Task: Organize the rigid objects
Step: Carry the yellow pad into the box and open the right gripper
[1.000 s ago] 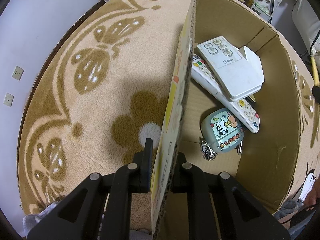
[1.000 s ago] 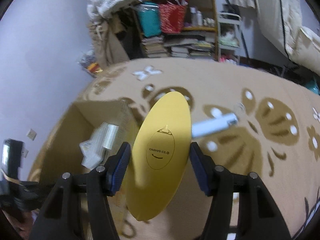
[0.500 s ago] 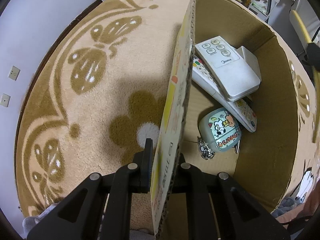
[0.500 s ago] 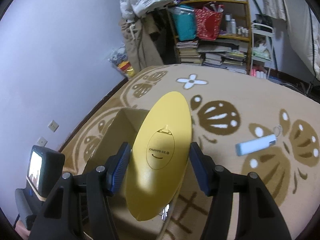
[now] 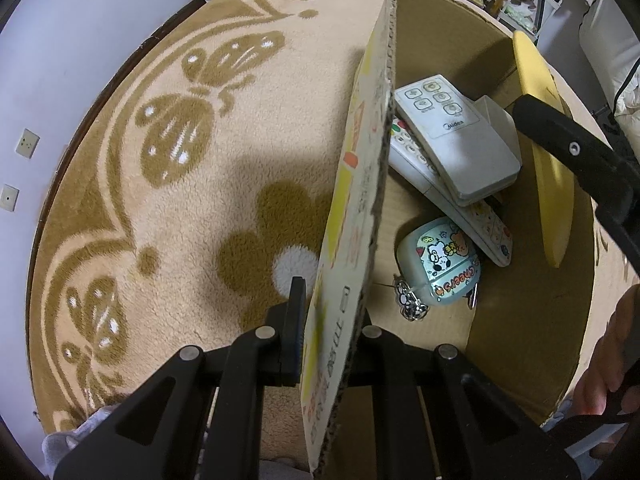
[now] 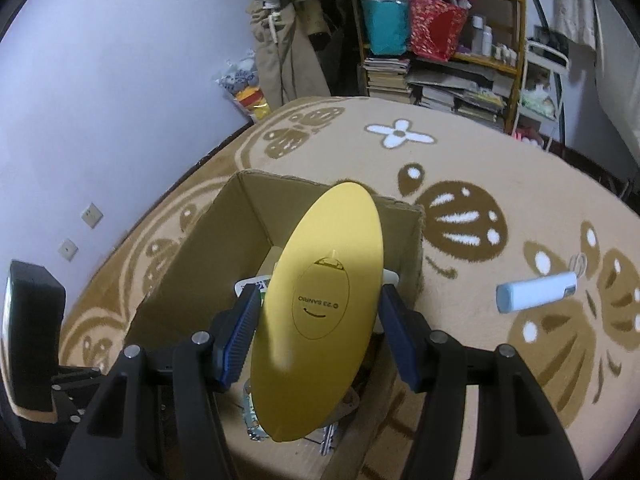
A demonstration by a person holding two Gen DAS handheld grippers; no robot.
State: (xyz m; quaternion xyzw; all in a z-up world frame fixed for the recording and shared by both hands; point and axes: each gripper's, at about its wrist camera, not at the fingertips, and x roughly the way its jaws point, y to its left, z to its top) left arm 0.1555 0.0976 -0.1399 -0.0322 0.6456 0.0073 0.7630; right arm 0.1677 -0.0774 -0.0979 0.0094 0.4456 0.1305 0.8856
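Yellow plate (image 6: 320, 308) gripped over cardboard box (image 5: 532, 308)
Box wall is clamped by left gripper (image 5: 332, 320); box contents are largely hidden behind the plate held by right gripper (image 6: 318, 320).

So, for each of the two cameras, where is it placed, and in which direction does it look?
Left wrist: on the left claw, looking down along the cardboard box wall it clamps, at the remotes inside and the carpet; a hand shows at right.
Right wrist: on the right claw, looking forward and down over the box towards the shelves; its fingers hold the yellow oval item.
Shared: box, yellow item, carpet.
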